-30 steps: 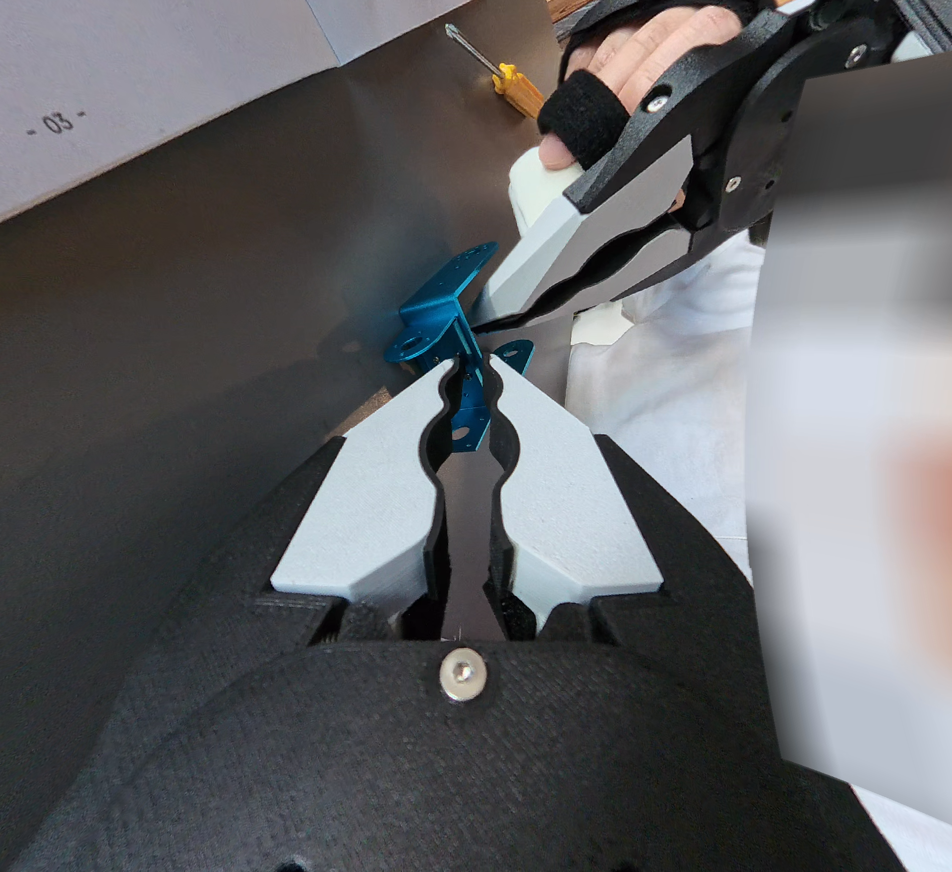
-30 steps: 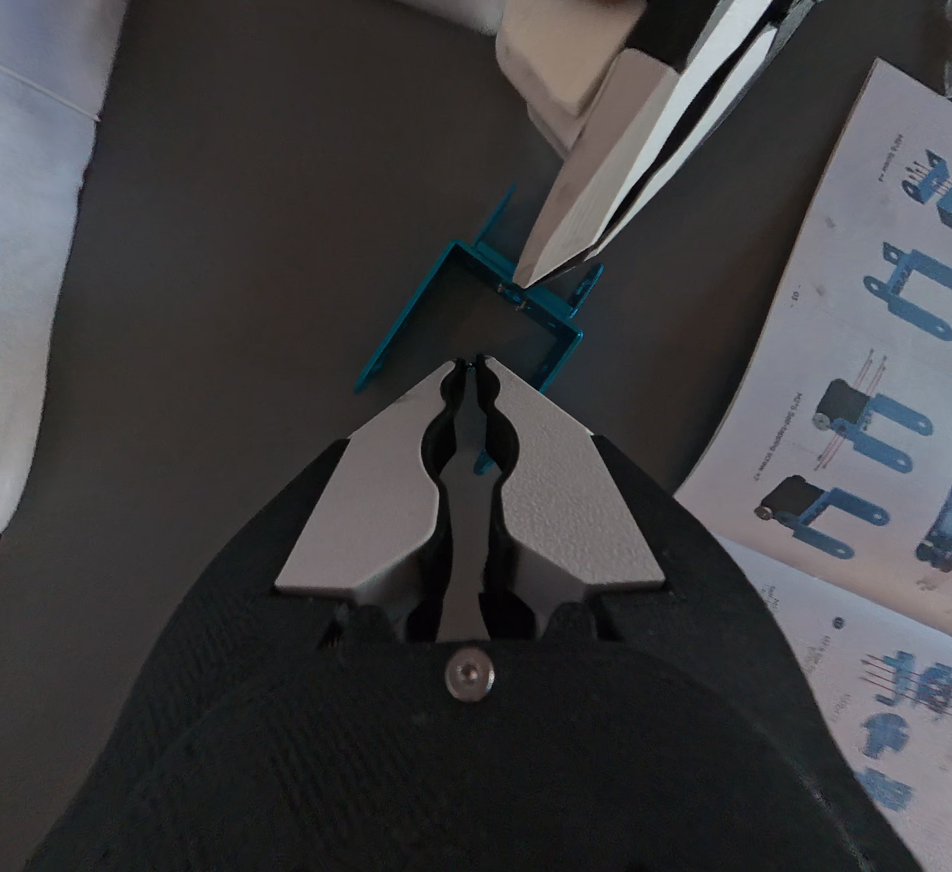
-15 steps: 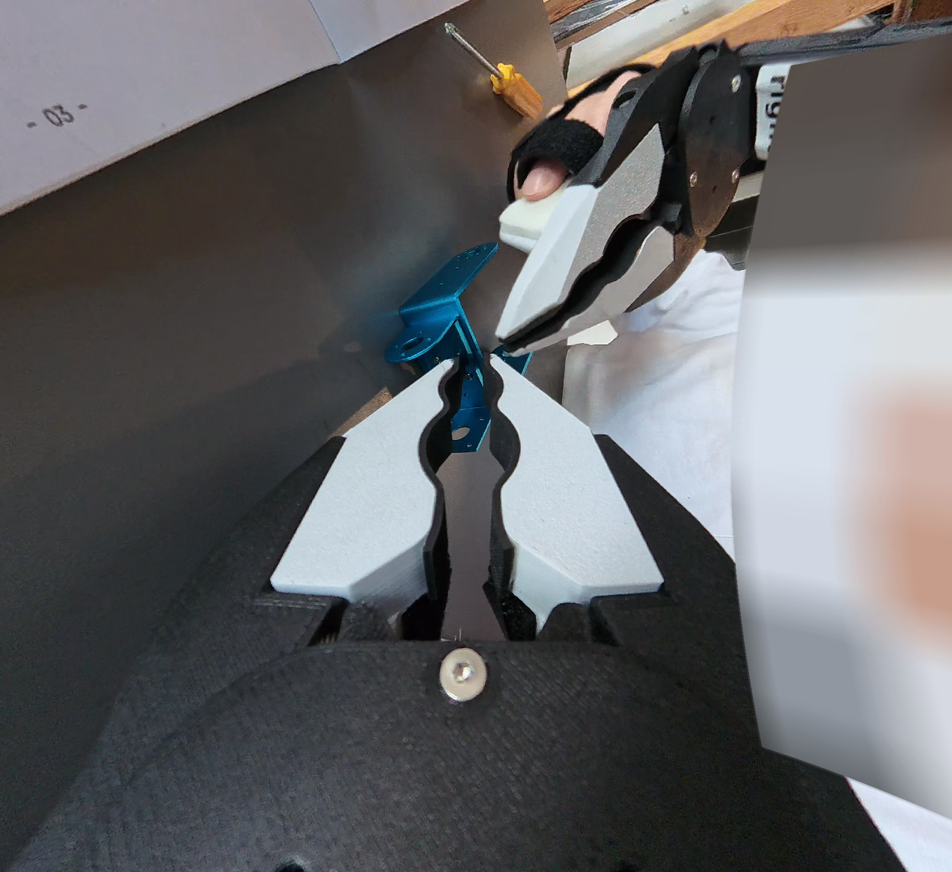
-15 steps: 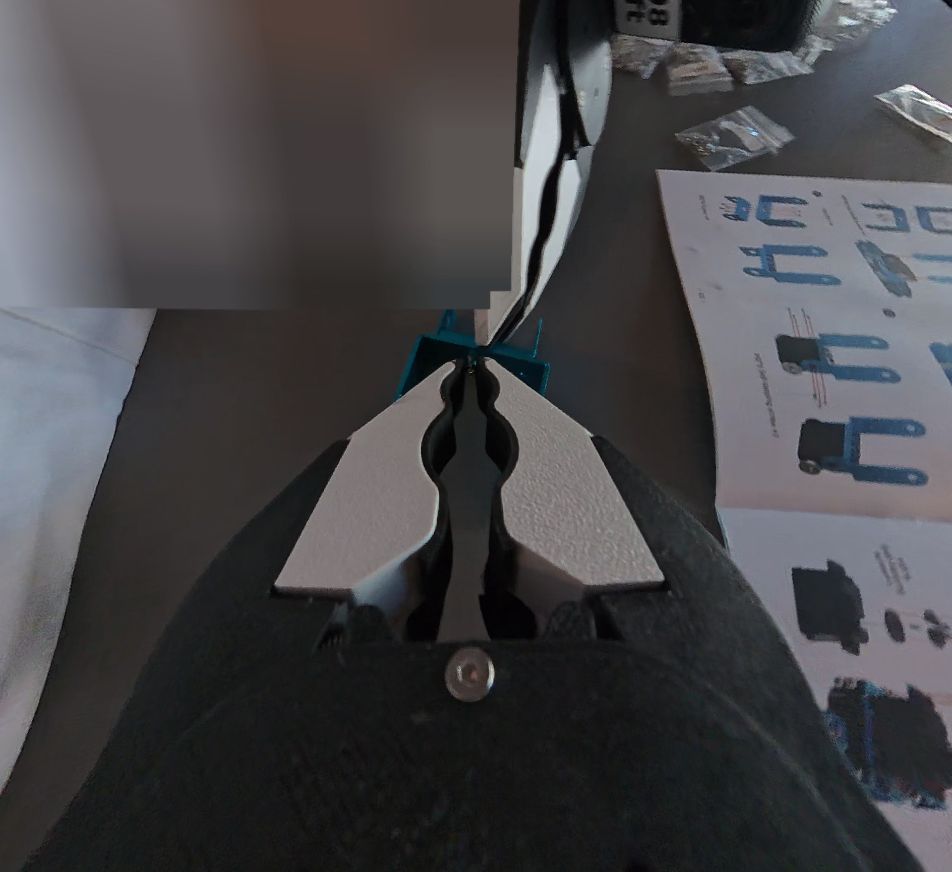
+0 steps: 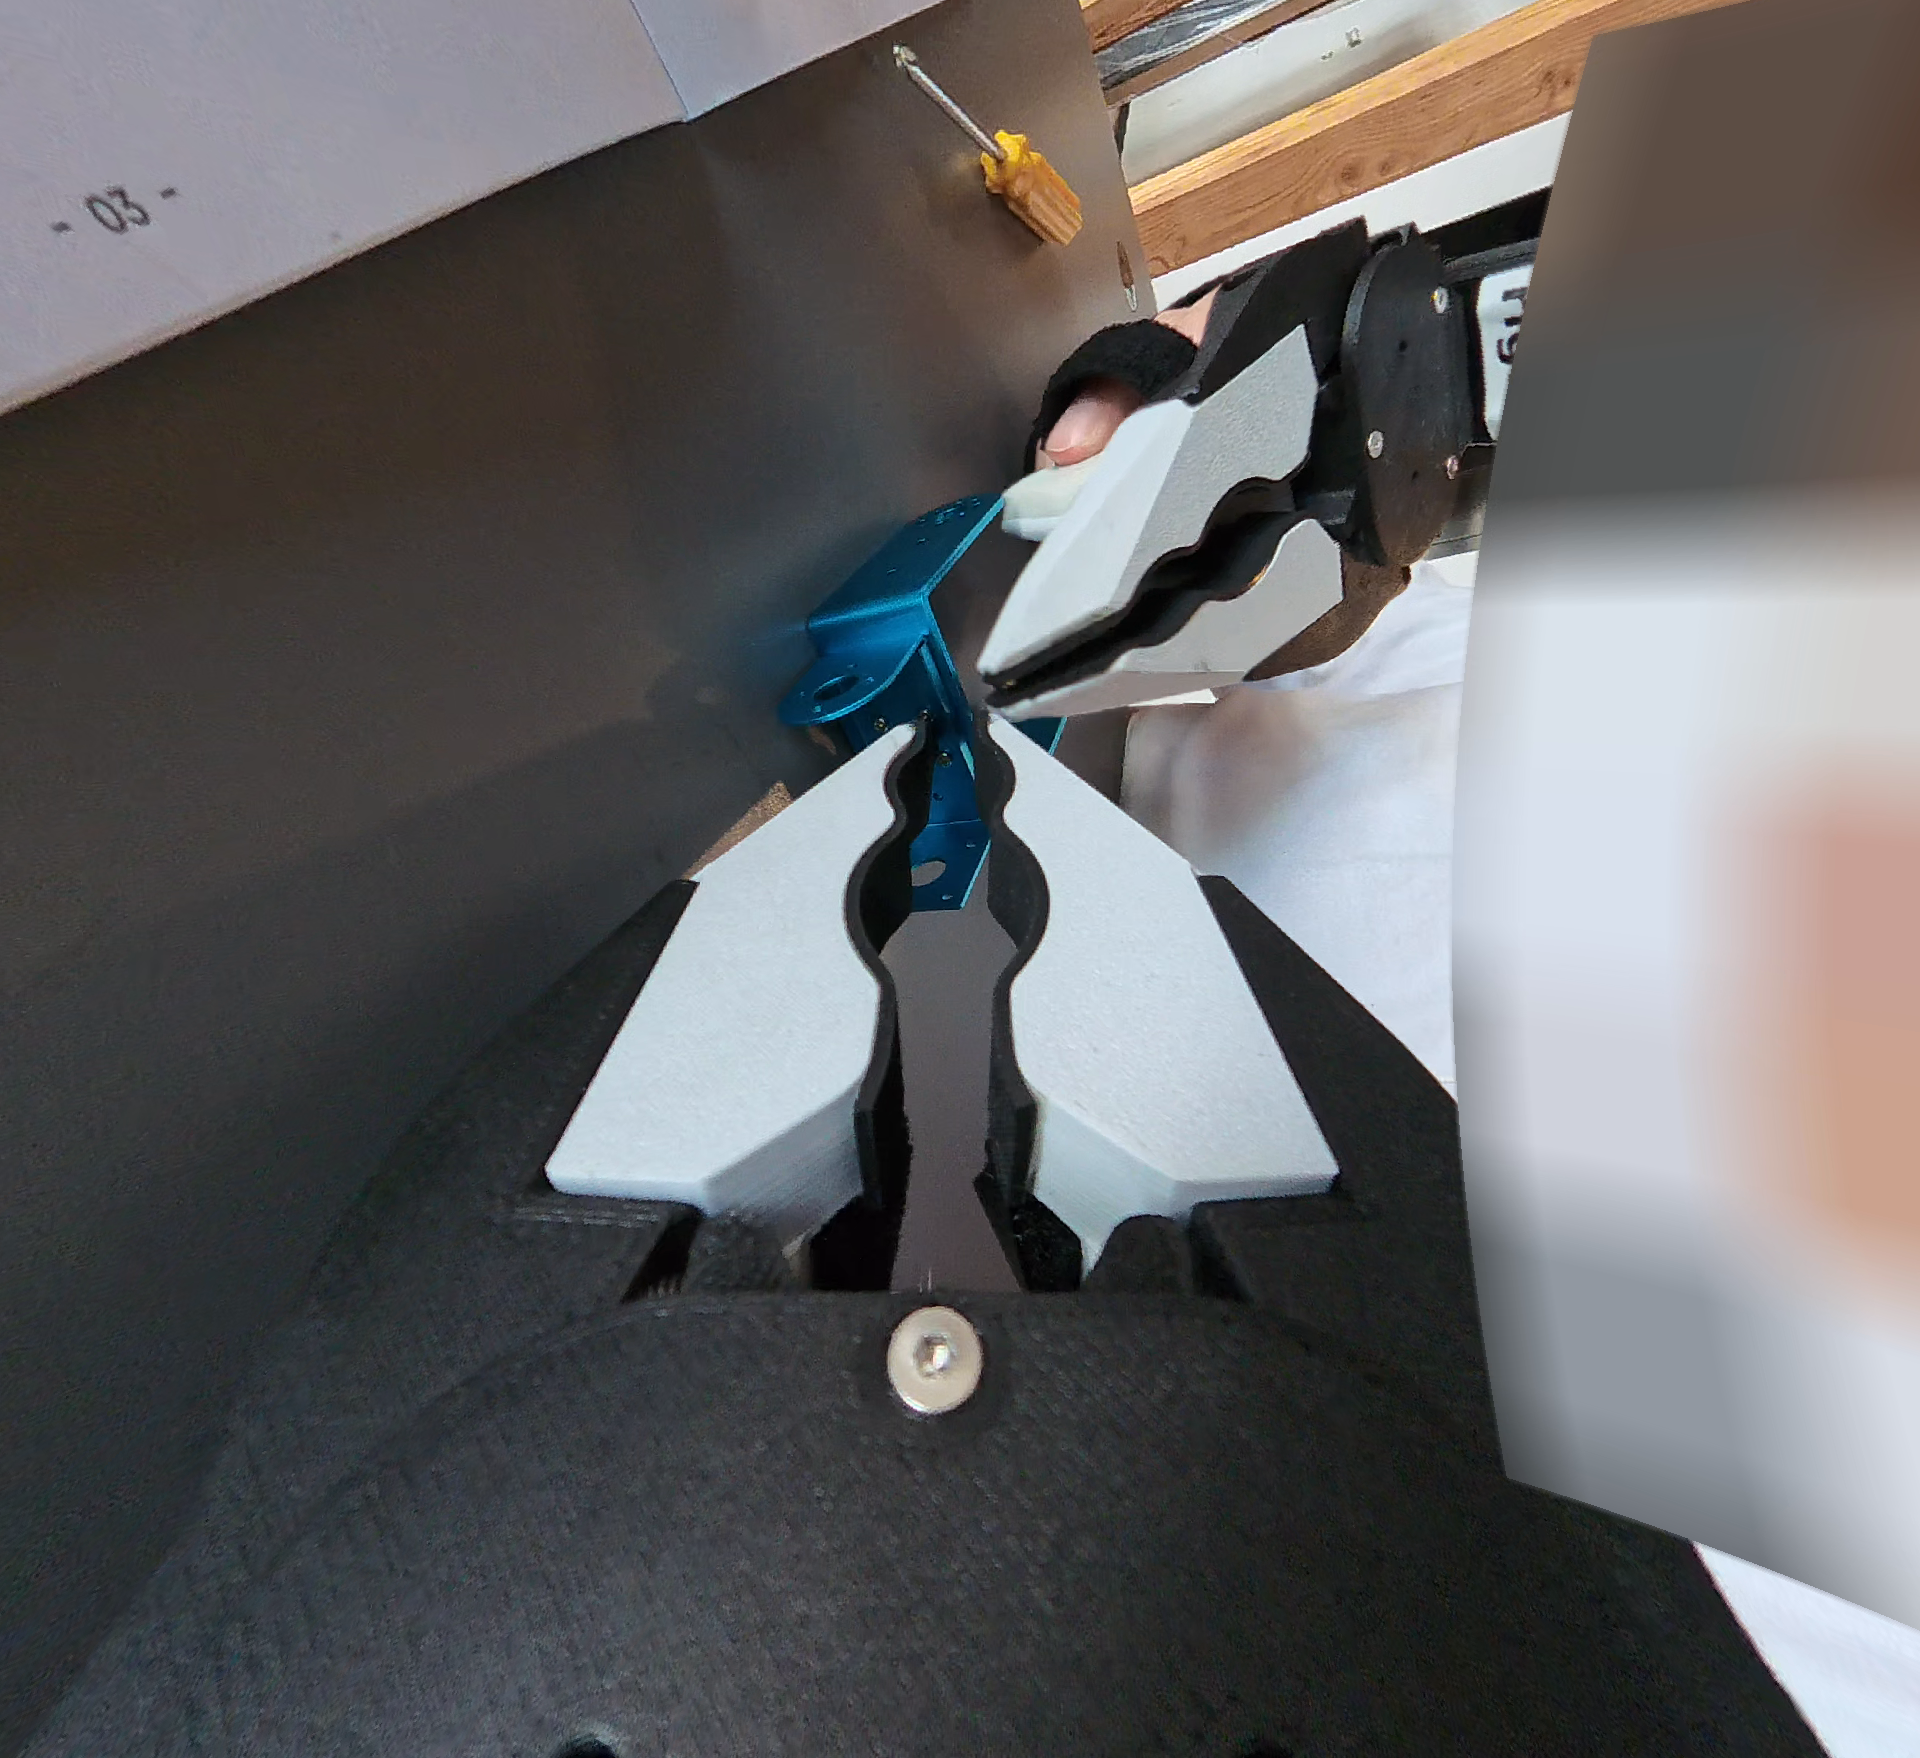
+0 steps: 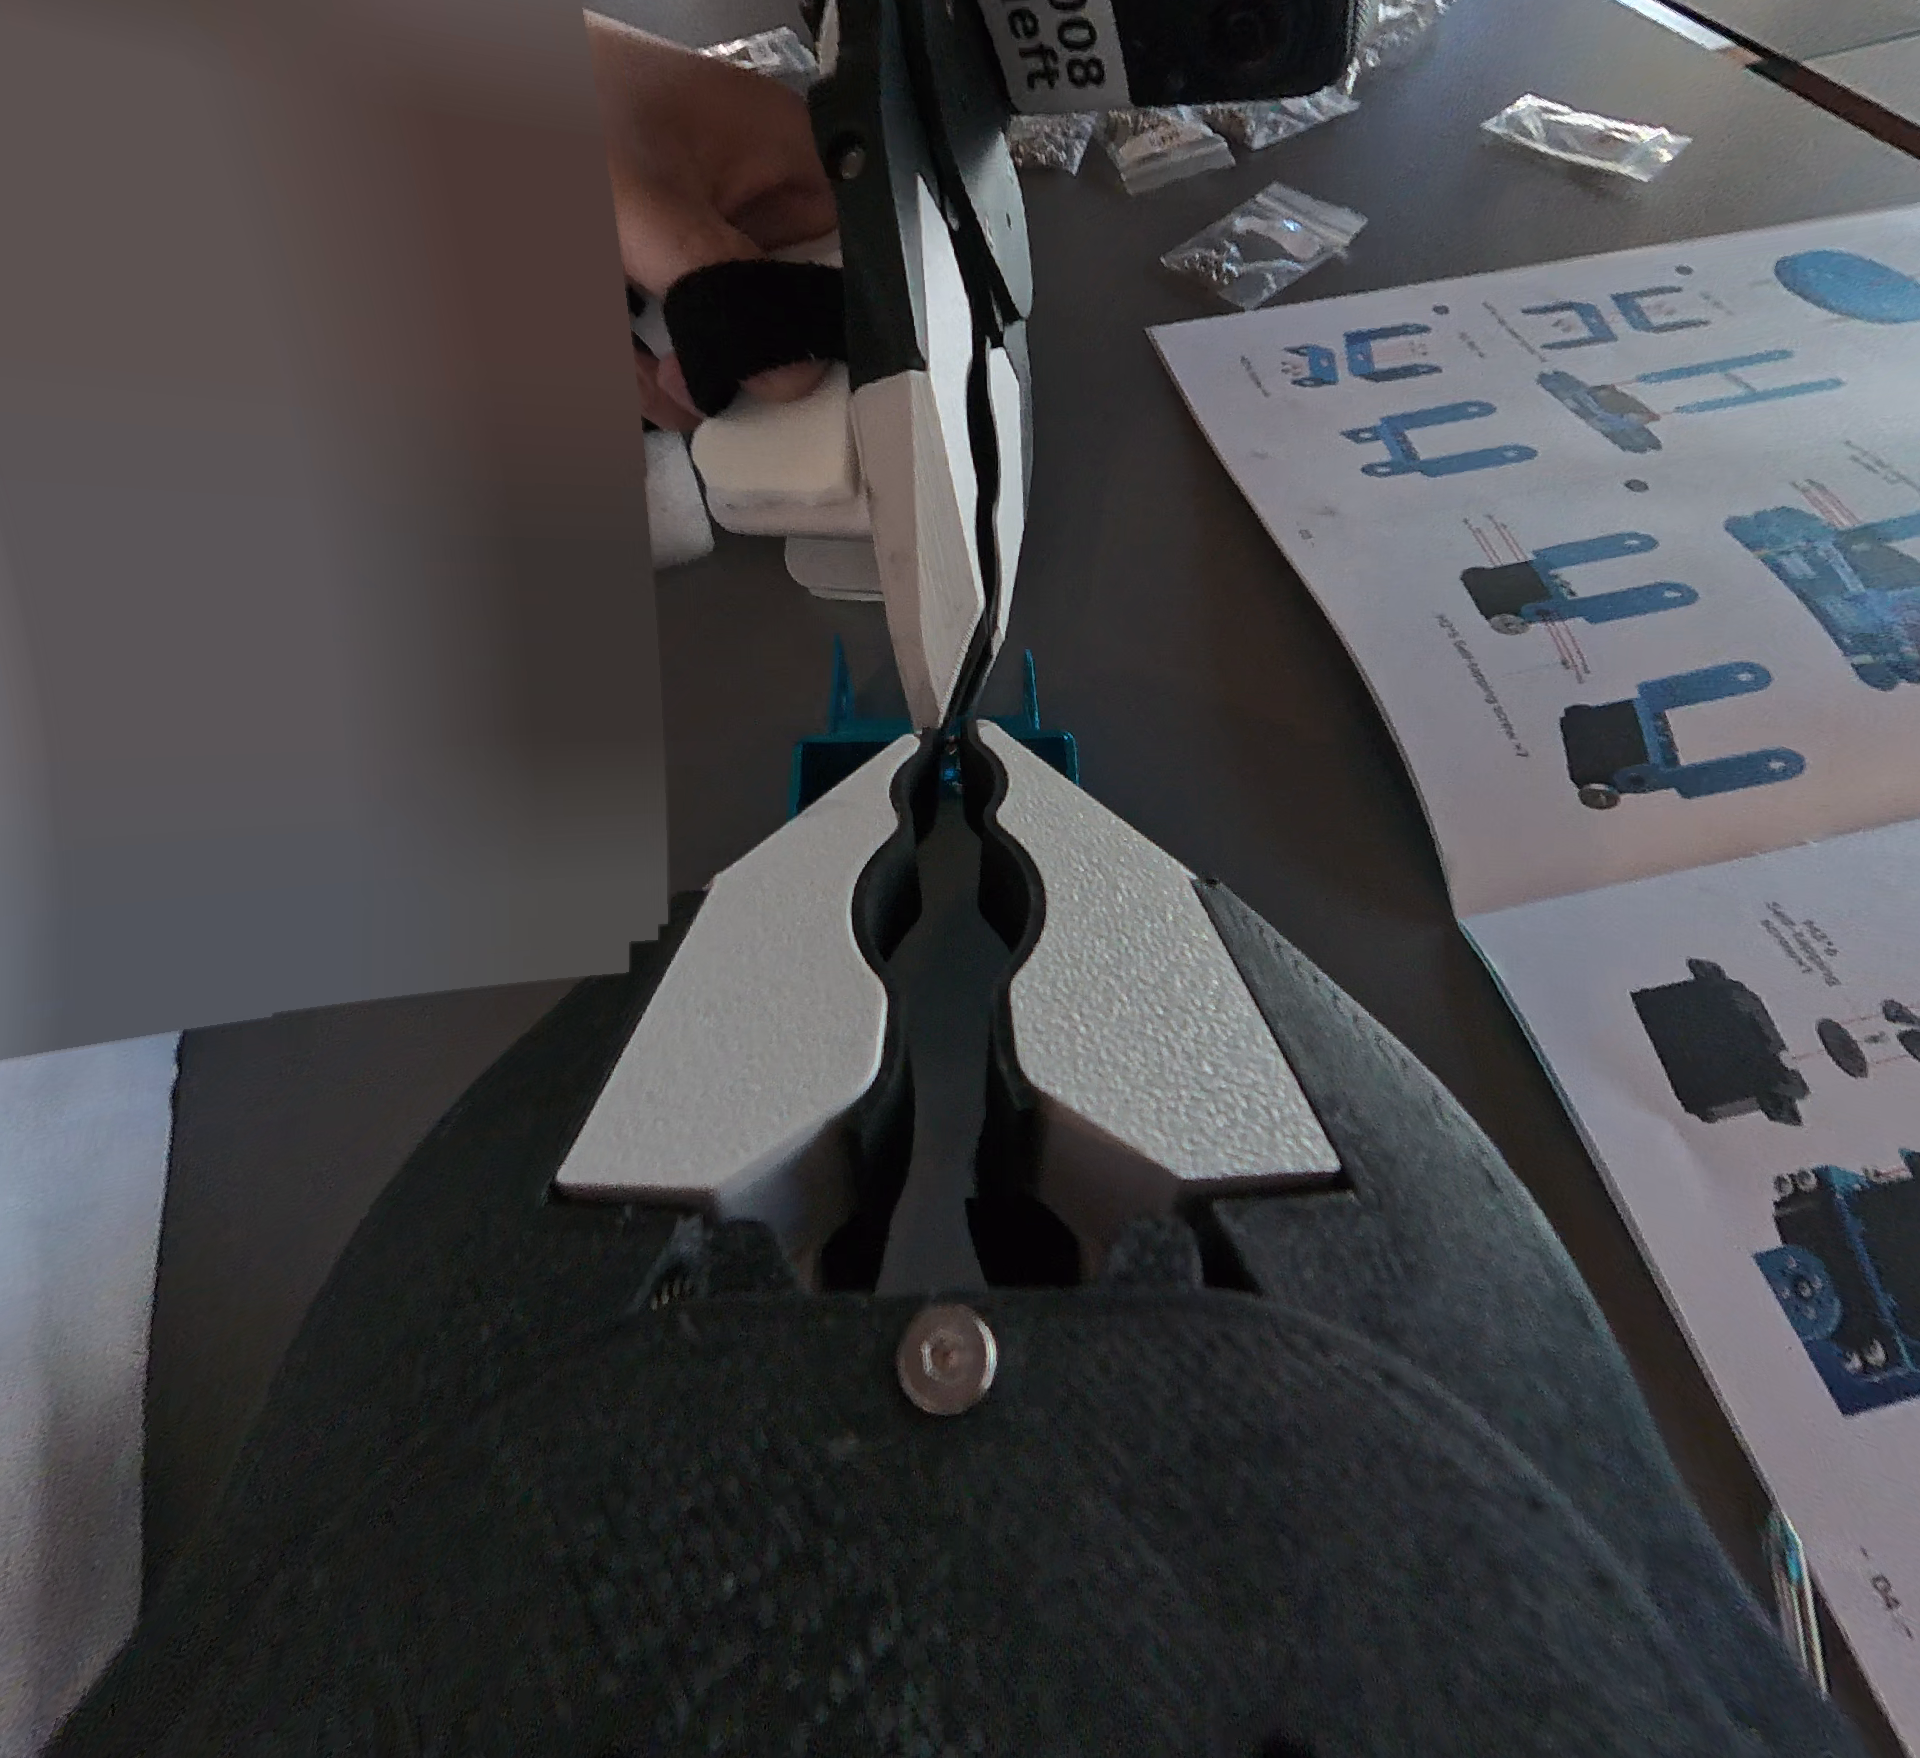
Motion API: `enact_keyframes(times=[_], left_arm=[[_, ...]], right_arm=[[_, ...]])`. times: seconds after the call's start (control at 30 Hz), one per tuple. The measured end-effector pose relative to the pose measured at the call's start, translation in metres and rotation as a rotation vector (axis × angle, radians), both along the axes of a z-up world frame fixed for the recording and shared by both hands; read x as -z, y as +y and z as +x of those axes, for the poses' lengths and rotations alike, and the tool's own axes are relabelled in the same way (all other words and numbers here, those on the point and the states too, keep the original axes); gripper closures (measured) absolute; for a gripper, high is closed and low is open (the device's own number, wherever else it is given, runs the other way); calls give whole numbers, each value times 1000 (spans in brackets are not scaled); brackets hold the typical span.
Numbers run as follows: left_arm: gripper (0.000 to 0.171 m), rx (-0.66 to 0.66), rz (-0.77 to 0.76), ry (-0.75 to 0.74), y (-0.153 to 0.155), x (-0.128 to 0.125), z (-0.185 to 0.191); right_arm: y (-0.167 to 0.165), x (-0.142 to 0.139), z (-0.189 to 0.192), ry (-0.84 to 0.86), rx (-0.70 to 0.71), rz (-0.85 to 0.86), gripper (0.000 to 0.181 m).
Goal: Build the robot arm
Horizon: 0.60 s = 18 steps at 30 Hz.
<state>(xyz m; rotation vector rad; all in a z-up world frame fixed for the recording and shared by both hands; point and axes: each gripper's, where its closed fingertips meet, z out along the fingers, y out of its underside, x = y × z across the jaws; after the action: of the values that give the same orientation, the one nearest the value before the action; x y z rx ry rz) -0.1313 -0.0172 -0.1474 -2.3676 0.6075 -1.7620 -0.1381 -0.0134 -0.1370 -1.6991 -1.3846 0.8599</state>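
Both grippers meet at the blue metal bracket (image 5: 914,612) on the desk (image 5: 416,669): left gripper (image 5: 951,726) clamps it, right gripper's (image 6: 951,740) jaws nearly closed at its edge

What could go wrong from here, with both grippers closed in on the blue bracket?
1. The left gripper pinches the blue bracket only near its fingertips, so the part might twist or slip.
2. The right gripper, nearly shut, has its tips right beside the left one's; a small drift could make them collide.
3. The instruction sheets lie close on the dark table and could get swept.
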Motion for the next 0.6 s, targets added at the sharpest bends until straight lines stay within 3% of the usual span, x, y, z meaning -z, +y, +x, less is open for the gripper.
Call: enact_keyframes(times=[0.03, 0.23, 0.37, 0.6], left_arm=[[166, 0, -1, 0, 0, 0, 0], [166, 0, -4, -3, 0, 0, 0], [166, 1, -5, -4, 0, 0, 0], [166, 2, -2, -1, -1, 0, 0]], right_arm=[[1, 3, 1, -21, 14, -1, 180], [-1, 11, 3, -83, 27, 17, 179], [-1, 31, 21, -322, -3, 25, 177], [-5, 30, 40, -593, -117, 58, 177]])
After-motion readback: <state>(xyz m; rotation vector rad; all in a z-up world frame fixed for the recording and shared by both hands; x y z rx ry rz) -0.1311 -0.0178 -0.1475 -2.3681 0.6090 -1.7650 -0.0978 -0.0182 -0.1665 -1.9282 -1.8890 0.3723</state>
